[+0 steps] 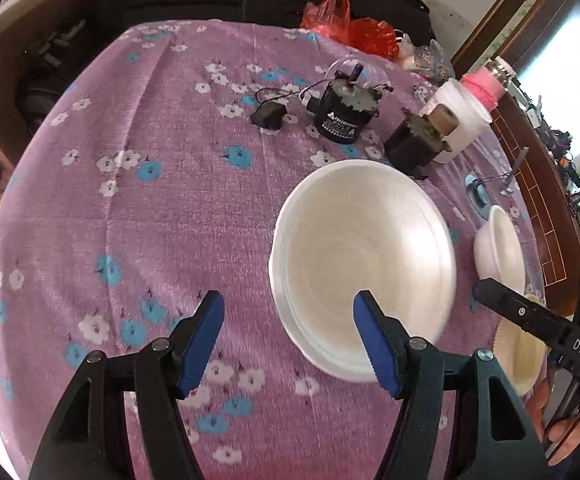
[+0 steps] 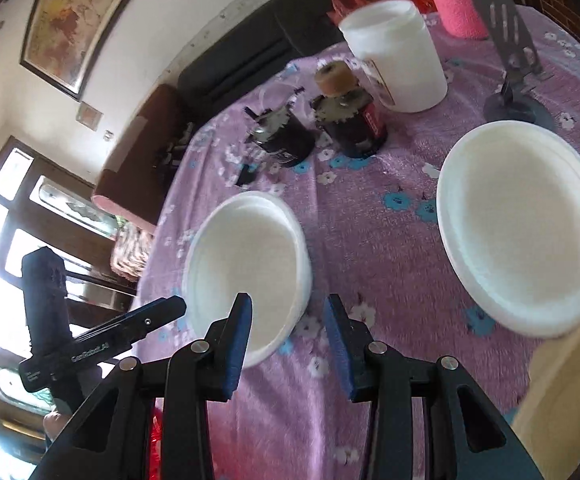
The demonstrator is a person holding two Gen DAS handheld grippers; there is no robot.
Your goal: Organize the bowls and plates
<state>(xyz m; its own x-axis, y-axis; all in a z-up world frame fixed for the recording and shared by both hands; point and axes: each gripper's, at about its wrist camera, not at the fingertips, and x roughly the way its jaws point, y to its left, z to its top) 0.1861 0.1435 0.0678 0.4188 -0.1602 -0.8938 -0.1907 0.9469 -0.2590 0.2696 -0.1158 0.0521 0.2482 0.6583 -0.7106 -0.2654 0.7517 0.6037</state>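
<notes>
In the left wrist view the left gripper (image 1: 288, 312) stood wide open and empty above the counter (image 1: 162, 208), a white plate (image 1: 363, 268) lying mouth-up under its right finger, a small white bowl (image 1: 497, 246) beyond to the right. In the right wrist view the right gripper (image 2: 288, 314) was partly open, holding nothing; a white plate (image 2: 246, 276) lay just ahead-left, and a second white plate (image 2: 523, 228) ahead-right, which the left view missed.

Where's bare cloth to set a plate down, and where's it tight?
Widest bare tablecloth: left of the big white plate, ahead of the open left gripper. A narrower strip runs between that plate and the second plate, ahead of the open right gripper. Crowded at the far side: two motors, white tub, red bag.
</notes>
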